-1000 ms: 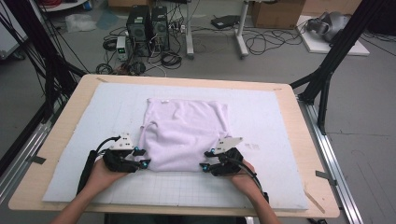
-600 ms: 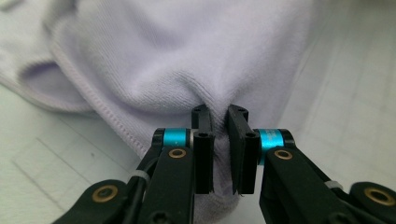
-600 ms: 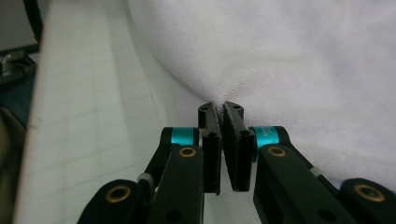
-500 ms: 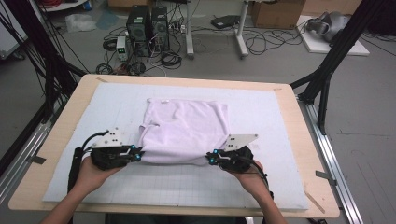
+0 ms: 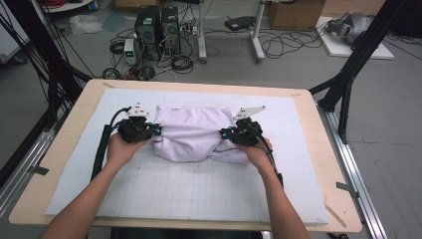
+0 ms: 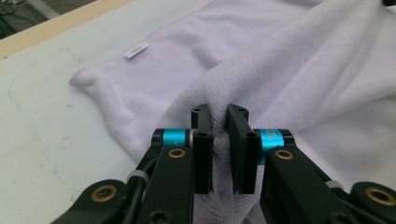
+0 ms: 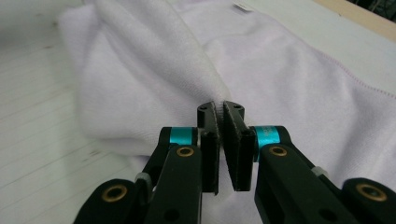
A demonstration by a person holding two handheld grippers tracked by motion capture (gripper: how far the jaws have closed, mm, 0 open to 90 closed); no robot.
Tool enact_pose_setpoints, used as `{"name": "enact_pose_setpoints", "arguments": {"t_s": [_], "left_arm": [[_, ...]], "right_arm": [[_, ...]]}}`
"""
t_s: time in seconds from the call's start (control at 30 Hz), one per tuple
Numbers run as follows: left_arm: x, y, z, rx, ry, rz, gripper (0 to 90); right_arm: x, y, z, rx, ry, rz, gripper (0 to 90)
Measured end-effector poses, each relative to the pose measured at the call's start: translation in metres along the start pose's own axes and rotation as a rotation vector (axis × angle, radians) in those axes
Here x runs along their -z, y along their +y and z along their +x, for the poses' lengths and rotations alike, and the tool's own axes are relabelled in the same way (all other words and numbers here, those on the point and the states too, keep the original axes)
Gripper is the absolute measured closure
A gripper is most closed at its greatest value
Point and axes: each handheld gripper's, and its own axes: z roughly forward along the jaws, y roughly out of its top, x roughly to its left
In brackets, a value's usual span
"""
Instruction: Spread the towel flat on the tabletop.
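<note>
both grippers are sitting farther up the mat than a second ago, and the near hem that was lying flat toward six o'clock is now riding with them toward twelve. i'm working the fold of the white towel (image 5: 191,133) on the grey mat (image 5: 199,191): left gripper (image 5: 155,130) and right gripper (image 5: 225,133), jaws having just been closing, are each pinching a corner (cloth is bunching between the pads). next i'm needing to carry both corners level onto the far edge, then release.
</note>
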Motion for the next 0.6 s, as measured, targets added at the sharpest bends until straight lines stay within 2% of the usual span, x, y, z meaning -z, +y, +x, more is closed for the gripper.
{"name": "enact_pose_setpoints", "arguments": {"t_s": [0.07,0.17,0.2,0.33,0.4,0.5,0.6], "left_arm": [[-0.006,0.0,0.003,0.013,0.006,0.015,78.0],[0.004,-0.001,0.006,0.025,-0.011,0.005,68.0],[0.009,-0.001,0.006,0.023,-0.014,-0.001,63.3],[0.039,-0.004,0.004,0.023,-0.017,-0.083,53.5],[0.051,-0.008,0.001,0.013,-0.019,-0.098,51.6],[0.062,-0.018,-0.01,-0.011,-0.043,-0.118,49.9],[0.054,-0.028,-0.025,-0.043,-0.097,-0.096,50.3]], "right_arm": [[-0.009,-0.002,-0.005,-0.017,-0.006,0.028,80.0],[-0.012,-0.005,-0.008,-0.03,-0.005,0.037,71.3],[-0.008,-0.005,-0.006,-0.035,0.003,0.027,70.3],[0.013,-0.008,0.005,-0.017,-0.001,-0.028,67.8],[0.022,-0.014,0.015,0.014,-0.002,-0.033,67.8],[0.026,-0.022,0.026,0.031,0.008,-0.036,67.6],[0.02,-0.025,0.032,0.046,0.031,0.018,64.7]]}}
